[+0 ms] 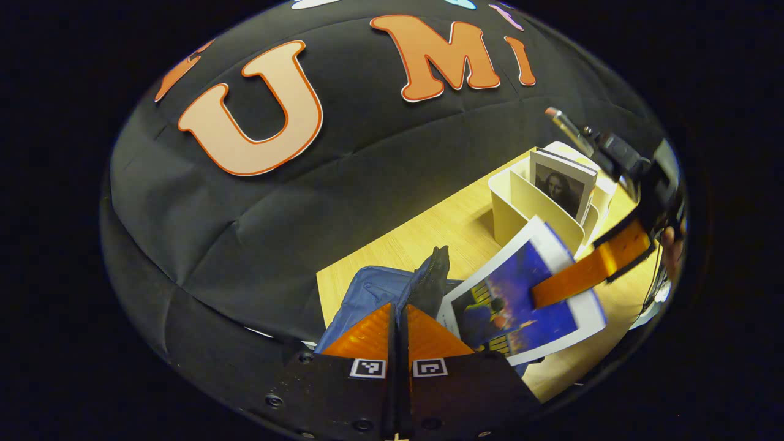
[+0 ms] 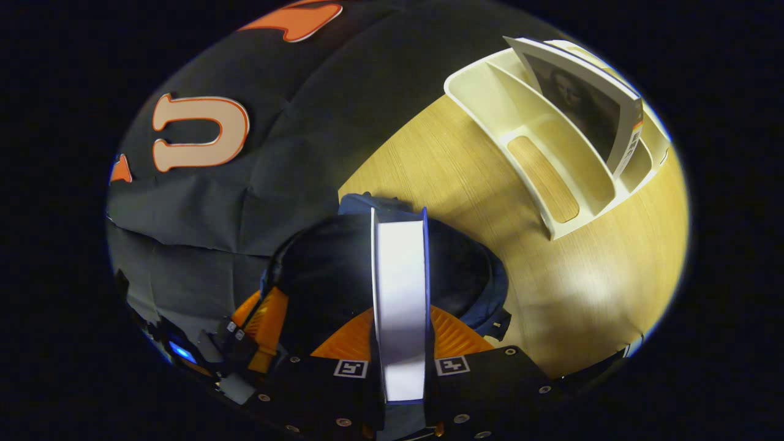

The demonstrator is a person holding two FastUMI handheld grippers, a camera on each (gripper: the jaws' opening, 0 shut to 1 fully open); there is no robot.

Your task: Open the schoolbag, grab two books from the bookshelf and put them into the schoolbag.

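Observation:
The blue schoolbag (image 1: 366, 293) lies on the wooden table with its mouth held up. My left gripper (image 1: 398, 309) is shut on the bag's dark zipper edge (image 1: 432, 275). A book with a blue and white cover (image 1: 520, 297) hangs tilted just right of the bag, with the right gripper (image 1: 554, 288) shut on it. In the right gripper view that book (image 2: 401, 257) stands edge-on between my right gripper (image 2: 401, 312) fingers, directly over the bag's dark open inside (image 2: 465, 269). The left gripper (image 2: 260, 321) grips the bag's rim at the lower left.
A white bookshelf (image 1: 520, 205) (image 2: 551, 153) stands on the table (image 2: 600, 263) beyond the bag. One book with a portrait cover (image 1: 563, 184) (image 2: 582, 98) leans in its far slot. The black cloth wall runs close behind the bag.

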